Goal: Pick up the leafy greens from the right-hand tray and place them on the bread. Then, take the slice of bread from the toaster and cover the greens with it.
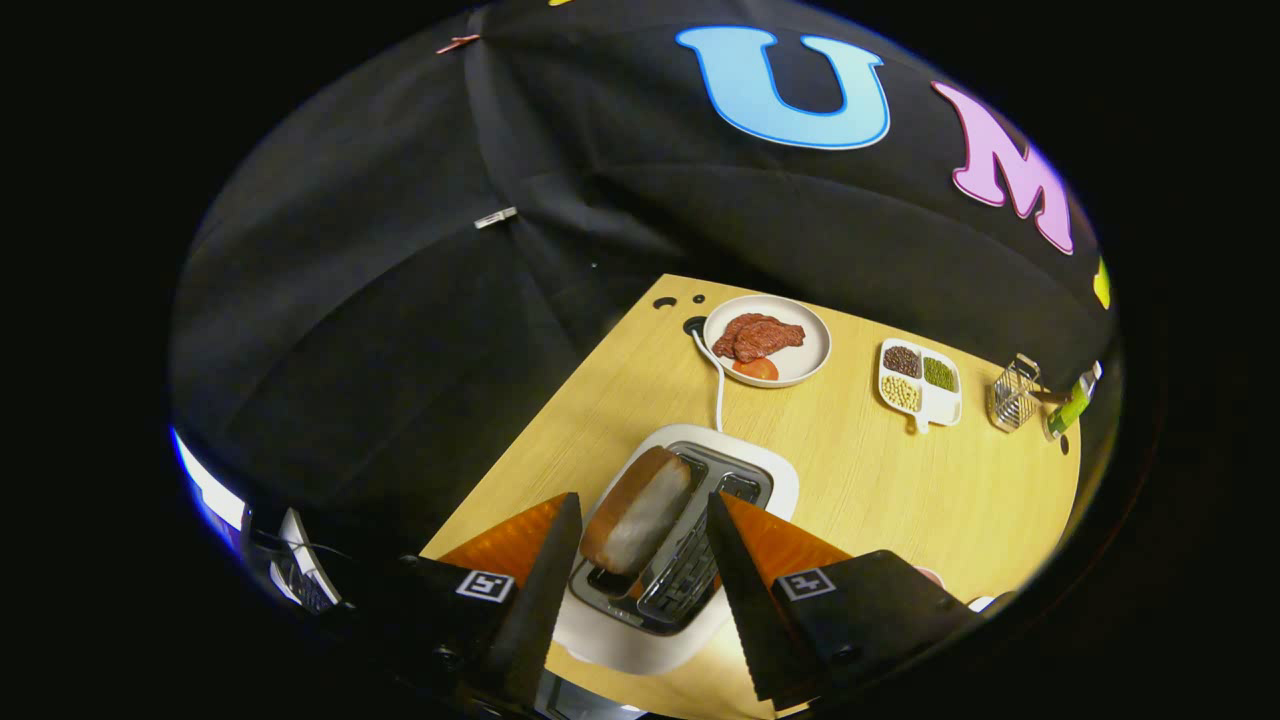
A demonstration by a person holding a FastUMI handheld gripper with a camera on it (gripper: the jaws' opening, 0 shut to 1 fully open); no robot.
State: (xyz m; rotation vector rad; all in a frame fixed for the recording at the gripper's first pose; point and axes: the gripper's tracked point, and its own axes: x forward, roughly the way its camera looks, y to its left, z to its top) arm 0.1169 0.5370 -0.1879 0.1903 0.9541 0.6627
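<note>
A white two-slot toaster stands on the wooden table, directly under my gripper. A slice of bread with a brown crust sticks up out of the toaster's left slot. The gripper is open, its two fingers spread wide with the slice between them: the left finger is close beside the slice and the right finger hangs over the empty right slot. Neither finger presses on the bread.
Beyond the toaster a white plate holds meat slices and a tomato slice. A white divided dish of beans and a wire basket stand further right. The toaster's white cord runs to a hole in the table.
</note>
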